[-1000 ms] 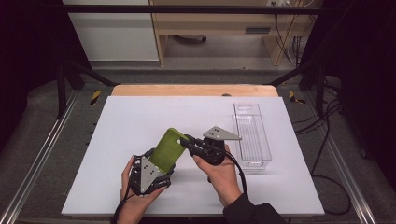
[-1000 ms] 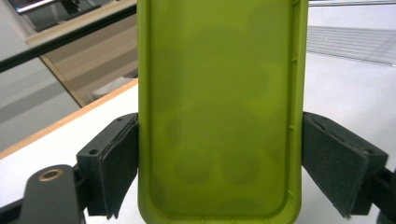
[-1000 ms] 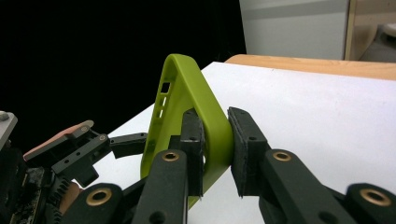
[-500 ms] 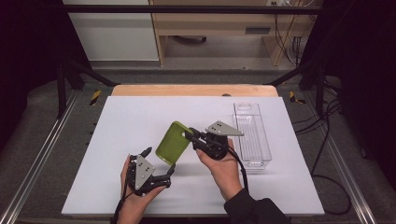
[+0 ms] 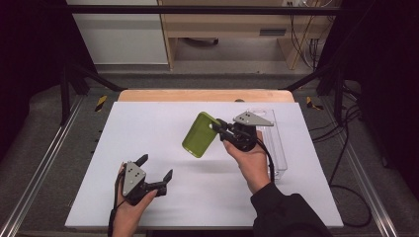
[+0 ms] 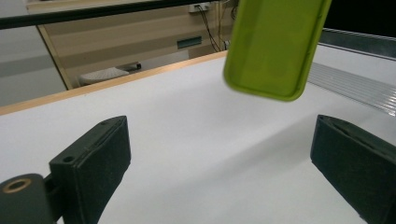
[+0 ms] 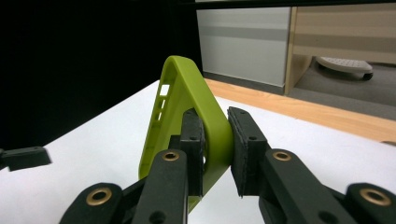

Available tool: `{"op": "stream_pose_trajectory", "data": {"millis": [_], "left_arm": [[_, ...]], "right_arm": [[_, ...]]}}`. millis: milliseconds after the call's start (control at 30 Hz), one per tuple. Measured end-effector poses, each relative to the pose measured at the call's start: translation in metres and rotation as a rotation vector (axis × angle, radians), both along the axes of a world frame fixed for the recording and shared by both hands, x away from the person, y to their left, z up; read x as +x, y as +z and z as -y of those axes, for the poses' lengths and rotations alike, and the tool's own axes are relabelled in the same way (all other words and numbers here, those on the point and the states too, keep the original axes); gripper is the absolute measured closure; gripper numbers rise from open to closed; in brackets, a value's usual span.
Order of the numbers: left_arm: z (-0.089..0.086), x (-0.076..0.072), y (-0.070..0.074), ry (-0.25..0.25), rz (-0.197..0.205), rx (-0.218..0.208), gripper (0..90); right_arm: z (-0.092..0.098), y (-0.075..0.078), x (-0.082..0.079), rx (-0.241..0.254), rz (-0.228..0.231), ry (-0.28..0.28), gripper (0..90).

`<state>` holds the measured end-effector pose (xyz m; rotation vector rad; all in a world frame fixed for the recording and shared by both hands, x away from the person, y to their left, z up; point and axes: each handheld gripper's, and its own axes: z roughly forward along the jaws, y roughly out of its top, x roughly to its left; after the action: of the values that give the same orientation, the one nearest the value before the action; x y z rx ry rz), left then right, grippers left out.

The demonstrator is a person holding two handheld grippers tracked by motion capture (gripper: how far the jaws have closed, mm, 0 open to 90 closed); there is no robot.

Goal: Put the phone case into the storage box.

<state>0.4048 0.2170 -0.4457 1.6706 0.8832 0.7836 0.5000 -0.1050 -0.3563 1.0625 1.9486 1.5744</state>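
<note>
Left gripper [image 5: 157, 170] rests low near the front of the white table [image 5: 148, 128], its jaws just opened wide with nothing between them. To its right, the right gripper [image 5: 220, 129] is clamped on one edge of the green phone case [image 5: 200, 135] and holds it tilted above the table, just left of the clear tray [image 5: 277, 148]

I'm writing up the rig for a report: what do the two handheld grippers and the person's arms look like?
Both the left gripper and the right gripper are black, each topped by a grey three-cornered plate with small dark holes. Their two jaws are blocky black fingers with flat ribbed pads and brass-coloured pivot bushings. A black cable trails from each. The right forearm wears a dark sleeve.
</note>
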Motion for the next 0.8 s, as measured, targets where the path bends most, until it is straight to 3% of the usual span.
{"op": "stream_pose_trajectory", "data": {"millis": [133, 167, 500, 633, 800], "left_arm": [[-0.012, 0.000, 0.000, 0.039, 0.011, -0.017, 4.8], [-0.020, 0.000, 0.001, 0.054, 0.010, -0.039, 4.8], [-0.044, -0.010, -0.010, 0.082, -0.018, -0.057, 4.8], [-0.052, -0.016, -0.011, 0.082, -0.021, -0.063, 4.7], [-0.059, -0.014, -0.013, 0.086, -0.047, -0.115, 4.7]], "right_arm": [[0.011, 0.011, 0.008, 0.006, -0.002, -0.013, 76.8], [0.013, 0.014, 0.010, 0.007, -0.003, -0.018, 76.8], [0.032, 0.037, 0.023, -0.029, 0.007, -0.057, 76.8], [0.040, 0.046, 0.031, -0.064, 0.029, -0.063, 76.8], [0.057, 0.058, 0.039, -0.117, 0.066, -0.079, 76.8]]}}
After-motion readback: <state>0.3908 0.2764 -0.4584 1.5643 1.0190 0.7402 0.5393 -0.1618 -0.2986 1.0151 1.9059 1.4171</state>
